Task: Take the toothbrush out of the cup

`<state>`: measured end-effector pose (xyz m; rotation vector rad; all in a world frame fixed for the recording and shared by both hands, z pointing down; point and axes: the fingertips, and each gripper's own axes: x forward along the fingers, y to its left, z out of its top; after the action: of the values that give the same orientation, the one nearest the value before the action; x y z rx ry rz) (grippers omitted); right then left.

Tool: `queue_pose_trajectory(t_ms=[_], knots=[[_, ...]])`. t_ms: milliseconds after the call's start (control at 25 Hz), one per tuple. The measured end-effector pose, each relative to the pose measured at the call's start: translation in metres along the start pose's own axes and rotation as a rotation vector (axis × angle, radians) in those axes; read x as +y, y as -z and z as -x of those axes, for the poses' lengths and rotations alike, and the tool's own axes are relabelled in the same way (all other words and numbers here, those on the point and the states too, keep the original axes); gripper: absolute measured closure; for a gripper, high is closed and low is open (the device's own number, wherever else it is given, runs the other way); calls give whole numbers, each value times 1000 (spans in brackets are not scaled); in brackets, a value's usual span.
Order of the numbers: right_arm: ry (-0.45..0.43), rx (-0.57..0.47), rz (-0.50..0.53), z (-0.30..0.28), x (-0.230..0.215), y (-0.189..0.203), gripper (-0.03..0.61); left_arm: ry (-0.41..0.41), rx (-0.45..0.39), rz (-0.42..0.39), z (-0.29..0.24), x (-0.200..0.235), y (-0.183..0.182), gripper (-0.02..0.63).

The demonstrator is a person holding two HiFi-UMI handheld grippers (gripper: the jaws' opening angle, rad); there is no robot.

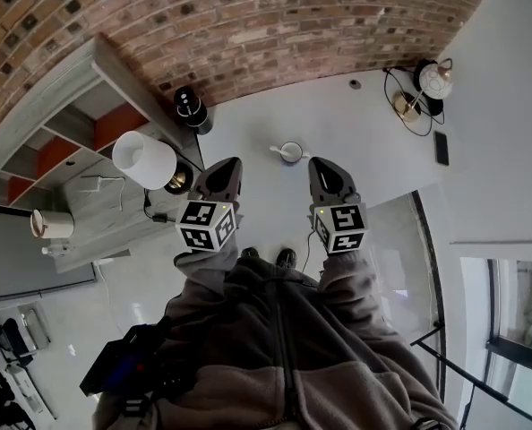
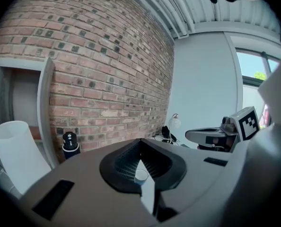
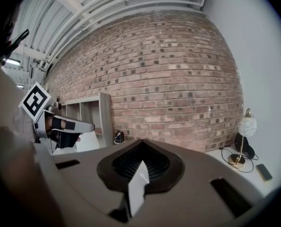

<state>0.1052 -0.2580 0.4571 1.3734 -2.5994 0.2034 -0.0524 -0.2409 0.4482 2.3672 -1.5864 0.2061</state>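
A small grey cup (image 1: 292, 153) stands on the white table (image 1: 356, 141), and a toothbrush (image 1: 275, 150) pokes out of it to the left. My left gripper (image 1: 229, 165) hovers just short of the cup on its left, jaws closed to a point and holding nothing. My right gripper (image 1: 318, 163) is level with it on the cup's right, also shut and empty. In the left gripper view the left gripper (image 2: 140, 141) shows the cup (image 2: 141, 175) through the slit behind its closed tips. In the right gripper view the right gripper (image 3: 141, 141) hides the cup.
A white lampshade (image 1: 145, 159) and a black cylinder (image 1: 192, 108) stand left of the grippers by the grey shelf unit (image 1: 69, 133). A globe desk lamp (image 1: 433, 79) with cables and a dark phone (image 1: 441, 148) lie at the table's far right. A brick wall (image 1: 248, 16) backs the table.
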Motion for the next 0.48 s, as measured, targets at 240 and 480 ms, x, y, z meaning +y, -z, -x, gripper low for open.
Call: queue_pose_trajectory(t_ms=[240,480], knots=[[-32,200,9,-23,20,50,577,26,134,71,-11,14,48,609],[-78,327,31,-40,32,97,577,40,246,118,-19,22,95,609]])
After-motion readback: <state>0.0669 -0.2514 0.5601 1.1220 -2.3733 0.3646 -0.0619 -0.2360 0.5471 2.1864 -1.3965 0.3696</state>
